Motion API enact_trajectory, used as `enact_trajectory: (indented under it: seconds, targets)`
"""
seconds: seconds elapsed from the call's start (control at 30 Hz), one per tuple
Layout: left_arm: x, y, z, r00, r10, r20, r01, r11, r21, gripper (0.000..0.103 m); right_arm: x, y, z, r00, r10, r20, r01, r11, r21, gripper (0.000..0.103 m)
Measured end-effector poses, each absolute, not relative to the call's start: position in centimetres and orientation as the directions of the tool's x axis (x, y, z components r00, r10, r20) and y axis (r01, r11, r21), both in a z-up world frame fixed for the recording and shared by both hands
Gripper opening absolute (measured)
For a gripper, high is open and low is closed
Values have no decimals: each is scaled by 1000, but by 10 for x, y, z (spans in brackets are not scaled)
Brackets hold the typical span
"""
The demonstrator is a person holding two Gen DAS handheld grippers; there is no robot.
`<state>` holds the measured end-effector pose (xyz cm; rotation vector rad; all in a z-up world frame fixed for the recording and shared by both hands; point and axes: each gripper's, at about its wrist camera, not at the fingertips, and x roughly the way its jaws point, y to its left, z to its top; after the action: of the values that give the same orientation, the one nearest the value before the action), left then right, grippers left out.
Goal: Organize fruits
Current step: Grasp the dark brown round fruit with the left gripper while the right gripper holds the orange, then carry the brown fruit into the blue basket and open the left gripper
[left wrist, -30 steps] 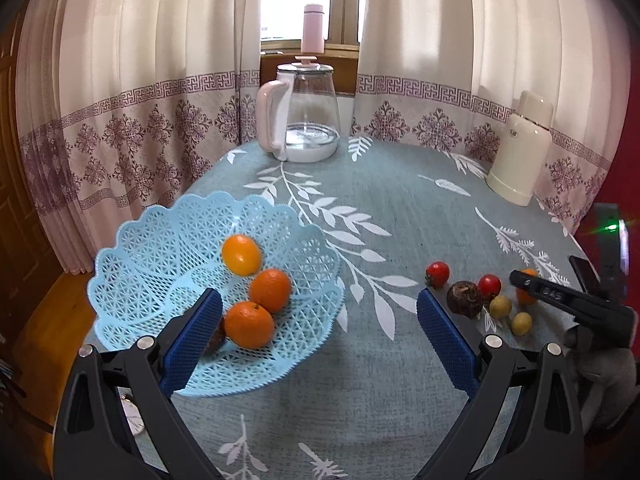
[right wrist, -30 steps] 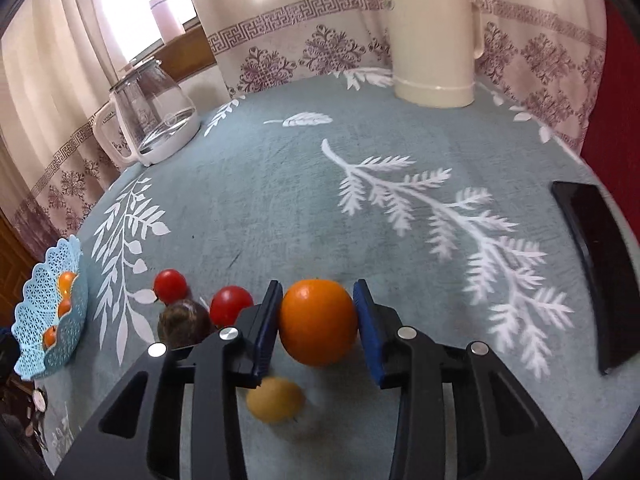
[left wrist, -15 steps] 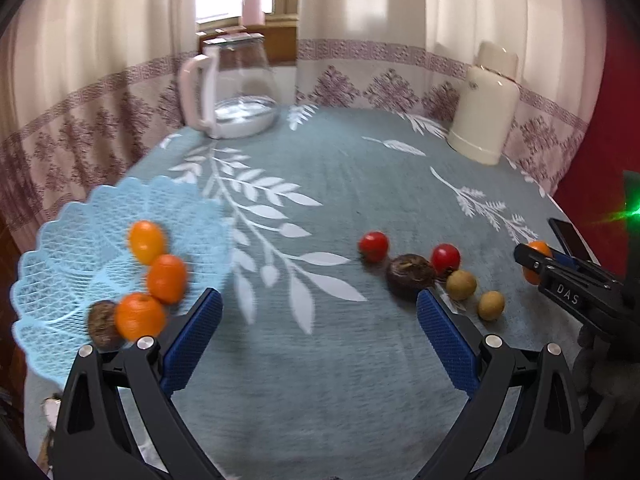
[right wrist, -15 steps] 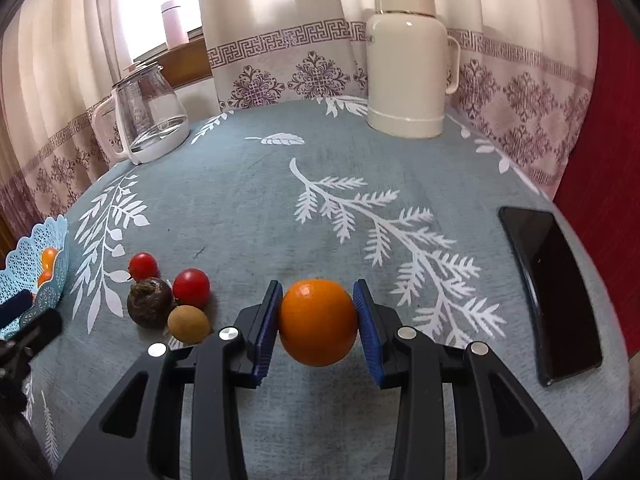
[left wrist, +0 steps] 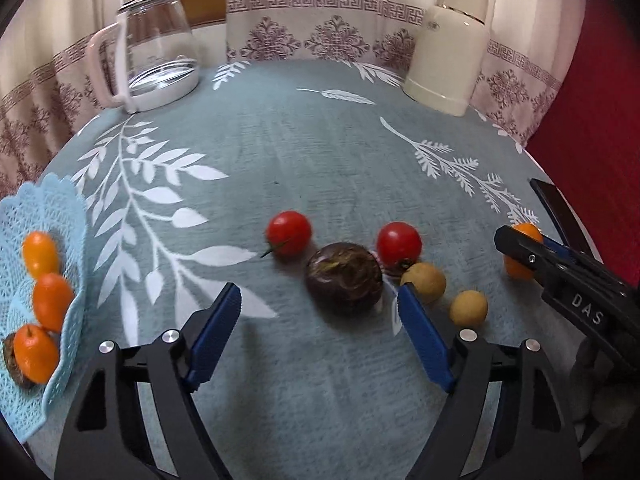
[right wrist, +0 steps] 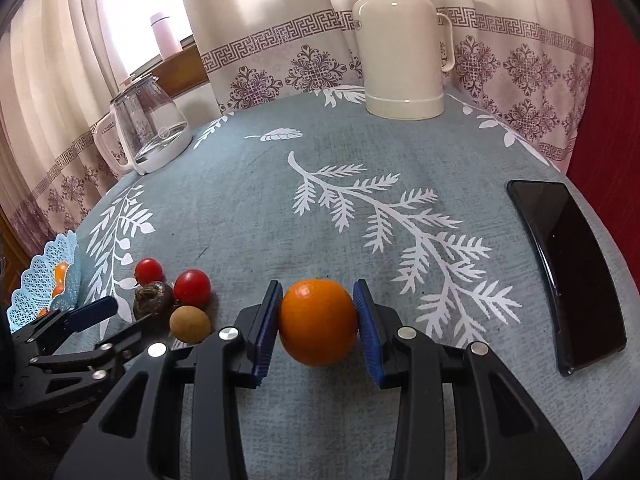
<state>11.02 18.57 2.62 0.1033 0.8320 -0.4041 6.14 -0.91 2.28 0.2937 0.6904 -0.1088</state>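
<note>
My right gripper [right wrist: 317,323] is shut on an orange [right wrist: 318,322], held just above the tablecloth; the same orange [left wrist: 522,251] shows at the far right of the left wrist view. My left gripper [left wrist: 320,320] is open, low over the cloth, with a dark passion fruit [left wrist: 344,278] just ahead between its blue pads. Two red tomatoes [left wrist: 289,232] [left wrist: 399,243] and two small brown fruits [left wrist: 424,282] [left wrist: 468,308] lie around it. A light blue lace basket [left wrist: 60,216] at the far left holds three oranges [left wrist: 52,306] and a dark fruit.
A glass kettle [left wrist: 154,60] stands at the back left and a cream thermos [left wrist: 450,48] at the back right. A black phone [right wrist: 570,264] lies near the table's right edge. Curtains hang behind the round table.
My left gripper has swung right, away from the basket, and closed in on the passion fruit and tomatoes. My right gripper has lifted back a little with the orange still held.
</note>
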Motion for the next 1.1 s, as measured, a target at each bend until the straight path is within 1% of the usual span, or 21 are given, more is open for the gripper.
enact_trajectory:
  seconds: [0.1, 0.2, 0.3, 0.43, 0.5, 0.7, 0.97, 1.1]
  targets:
    - [116, 182, 22, 590, -300, -750, 387, 920, -64, 69, 61, -9, 22, 767, 4, -642, 193, 952, 236, 37]
    - [119, 182, 20, 584, -306, -752, 386, 919, -75, 67, 61, -9, 22, 768, 5, -640, 192, 952, 237, 37]
    - [118, 178, 19, 587, -312, -747, 394, 916, -73, 61, 60, -8, 23, 769, 5, -639, 189, 953, 236, 37]
    - [118, 181, 18, 594, -333, -732, 393, 914, -97, 57, 60, -8, 23, 770, 6, -639, 189, 953, 237, 37]
    - [116, 183, 19, 590, -353, -726, 397, 910, -119, 46, 60, -8, 23, 770, 6, -638, 188, 953, 236, 37]
    - [110, 187, 21, 598, -359, -716, 384, 913, -137, 46, 59, -8, 25, 778, 9, -629, 184, 953, 240, 37]
    - [95, 196, 32, 642, -322, -696, 351, 930, -106, 46, 55, -7, 28, 797, 23, -603, 162, 954, 251, 37]
    - [91, 204, 35, 649, -313, -694, 332, 936, -112, 46, 52, -5, 30, 811, 43, -584, 141, 954, 266, 37]
